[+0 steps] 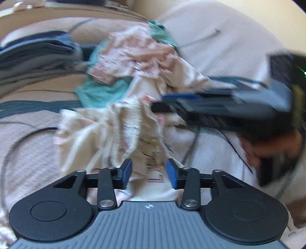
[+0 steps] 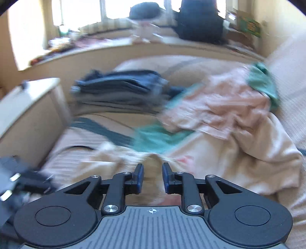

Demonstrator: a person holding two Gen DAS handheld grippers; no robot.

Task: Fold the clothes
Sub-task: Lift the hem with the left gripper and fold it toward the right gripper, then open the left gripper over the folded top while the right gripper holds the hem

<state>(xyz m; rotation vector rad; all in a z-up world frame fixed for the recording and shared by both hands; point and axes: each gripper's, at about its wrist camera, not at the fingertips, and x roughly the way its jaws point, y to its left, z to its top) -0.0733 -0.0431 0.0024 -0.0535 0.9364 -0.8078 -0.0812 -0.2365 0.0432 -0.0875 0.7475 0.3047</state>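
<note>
Hovering over a crumpled cream garment (image 1: 107, 134), the left claw (image 1: 149, 173) stands with its jaws apart, cloth showing between them but not pinched. The right claw (image 2: 152, 179), jaws also apart and empty, hangs above the same cloth. Judging by this, a garment is being picked to fold; next comes finding an edge. It lies bunched on the bed (image 1: 28, 145), beside pink (image 1: 137, 53) and teal clothes (image 1: 103, 92), a folded dark stack (image 2: 118, 86) beyond.

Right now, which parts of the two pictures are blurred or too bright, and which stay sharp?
Left wrist view: the crumpled cream and pink clothes and the right gripper are smeared by motion; the left gripper is sharp. Right wrist view: the folded stack of dark blue clothes is blurred, the window is overexposed, fisheye bending curves the edges.
</note>
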